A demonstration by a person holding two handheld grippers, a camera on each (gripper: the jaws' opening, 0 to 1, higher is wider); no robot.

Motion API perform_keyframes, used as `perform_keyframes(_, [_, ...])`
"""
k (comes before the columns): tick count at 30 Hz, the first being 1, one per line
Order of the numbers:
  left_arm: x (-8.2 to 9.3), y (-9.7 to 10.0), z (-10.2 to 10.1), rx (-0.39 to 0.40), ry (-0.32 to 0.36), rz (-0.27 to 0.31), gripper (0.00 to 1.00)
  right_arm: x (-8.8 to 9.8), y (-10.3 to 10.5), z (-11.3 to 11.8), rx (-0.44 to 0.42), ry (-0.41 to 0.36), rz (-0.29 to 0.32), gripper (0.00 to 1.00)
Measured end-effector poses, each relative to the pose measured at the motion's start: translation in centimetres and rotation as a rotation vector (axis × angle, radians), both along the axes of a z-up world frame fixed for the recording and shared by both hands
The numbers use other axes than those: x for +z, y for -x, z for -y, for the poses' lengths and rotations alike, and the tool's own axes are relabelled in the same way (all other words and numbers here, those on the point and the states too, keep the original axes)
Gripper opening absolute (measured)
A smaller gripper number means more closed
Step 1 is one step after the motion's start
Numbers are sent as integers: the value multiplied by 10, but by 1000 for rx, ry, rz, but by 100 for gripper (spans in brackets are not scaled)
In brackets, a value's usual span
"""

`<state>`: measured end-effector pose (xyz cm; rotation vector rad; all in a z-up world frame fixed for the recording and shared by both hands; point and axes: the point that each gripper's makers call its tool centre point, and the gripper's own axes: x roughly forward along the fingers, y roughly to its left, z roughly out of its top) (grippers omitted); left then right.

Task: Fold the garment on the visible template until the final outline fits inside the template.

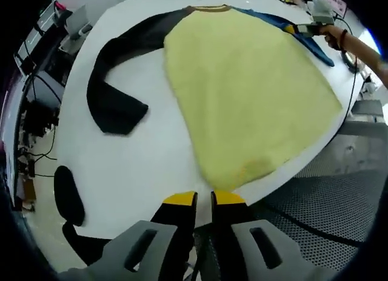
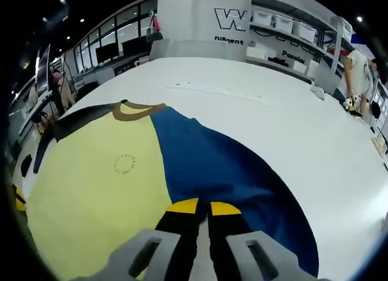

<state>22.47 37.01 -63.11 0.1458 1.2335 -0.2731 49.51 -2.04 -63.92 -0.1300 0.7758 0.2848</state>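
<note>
Jaws of the left gripper [image 1: 204, 199] come first in the left gripper view: yellow tips nearly together with a thin gap, sitting at the lower hem of the garment [image 1: 242, 93]. Whether they pinch the hem edge I cannot tell — the cloth just meets the tips there. The garment is a raglan shirt lying flat on the white table [image 1: 127, 172]: pale yellow body, a brown collar [image 1: 209, 9] at the far end, a black sleeve [image 1: 118, 68] curving out and bent back on itself with the cuff lying near the body, and a blue sleeve [image 1: 309, 41] on the opposite side. At that far blue sleeve a person's hand [image 1: 332, 33] holds the other gripper against the cloth.

In the right gripper view, the right gripper [image 2: 203, 206] has its yellow tips drawn close, set over the blue sleeve [image 2: 224, 172] where it joins the yellow body; a grip on the fabric cannot be confirmed. A faint round print [image 2: 125, 164] marks the yellow chest, its wording too small to read. The shirt's hem runs out of view at the bottom left. No template outline can be made out on the table. Beyond stand shelves with bins [image 2: 285, 23] and a person [image 2: 357, 74] at the table's far edge.
</note>
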Motion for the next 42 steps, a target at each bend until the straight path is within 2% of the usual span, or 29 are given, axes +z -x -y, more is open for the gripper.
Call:
perform_keyframes(1, [3,-2,3,13,26,10,15,3,0,-1,0,-5,16,0])
perform_keyframes(2, [9,-11,6,30,66,60,16,8,-2,-4,-2,-26,47,0])
perform_keyframes(3, [12,-14,7,34,76,76,17,12,-3,-7,0,-47,68,2])
perform_keyframes(5, [21,-23,12,43,111,130,19,17,-2,-10,-10,-83,69,10])
perform_keyframes(7, [30,-32,16,51,143,184,20,24,-4,-12,-11,-117,94,20])
perform_keyframes(8, [31,-33,16,54,147,188,22,27,-4,-12,-21,-130,102,23])
perform_keyframes(9, [36,-39,18,55,156,227,24,32,-5,-13,-21,-148,116,28])
perform_keyframes(12, [45,-47,23,66,191,277,40,39,-3,-12,-36,-182,129,42])
perform_keyframes(14, [44,-47,26,72,205,269,56,42,-2,-12,-47,-214,132,55])
perform_keyframes(17, [39,-44,28,57,196,253,66,42,1,-7,-61,-226,121,66])
perform_keyframes(19, [40,-44,31,56,205,257,69,42,5,-2,-65,-233,120,68])
perform_keyframes(23, [47,-48,36,70,250,288,83,45,13,5,-59,-226,130,71])
perform_keyframes(25, [52,-52,37,73,261,314,93,48,18,14,-71,-220,139,72])
perform_keyframes(28, [58,-56,36,79,270,338,99,48,25,34,-100,-205,146,73])
perform_keyframes(33, [61,-60,39,63,271,367,99,34,43,68,-147,-138,119,72])
perform_keyframes(36, [63,-59,41,45,256,376,99,36,55,73,-164,-139,120,70])
perform_keyframes(42, [70,-59,43,27,264,388,99,34,76,94,-191,-70,128,65])
